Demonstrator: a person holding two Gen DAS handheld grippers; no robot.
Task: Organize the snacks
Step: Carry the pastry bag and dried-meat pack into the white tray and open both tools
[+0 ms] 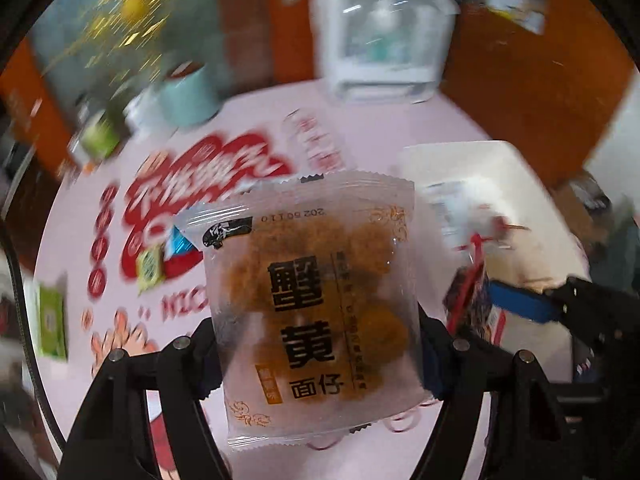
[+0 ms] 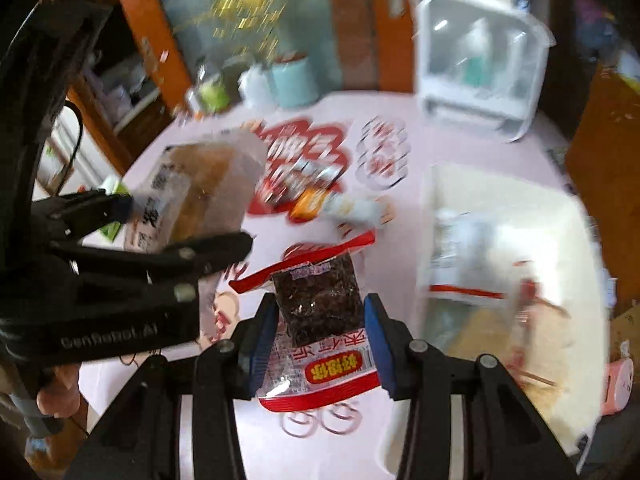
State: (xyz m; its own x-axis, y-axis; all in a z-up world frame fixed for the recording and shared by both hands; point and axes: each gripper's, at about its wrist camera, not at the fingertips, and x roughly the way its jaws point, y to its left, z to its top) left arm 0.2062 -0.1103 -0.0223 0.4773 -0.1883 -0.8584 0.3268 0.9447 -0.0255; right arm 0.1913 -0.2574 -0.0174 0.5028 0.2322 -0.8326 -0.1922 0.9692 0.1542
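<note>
Orange-filled packet [image 1: 316, 300] clamped in left gripper [image 1: 320, 356].

Your left gripper [image 2: 192, 224] was matte black, its linked arms pinned with round silver screws [image 2: 185, 292], the body lettered in pale grey. Your right gripper [image 2: 320, 336] matched it, with blue pads [image 2: 378, 340] lining both fingers. Your hand [image 2: 56, 394] wore no glove.

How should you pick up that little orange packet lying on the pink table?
Pinch the orange packet across its short width, coming straight down from above. It lies flat on the pink table, so there is no edge to slide under, and a pale packet crowds one end. It is blurry, so this is a guess.
</note>
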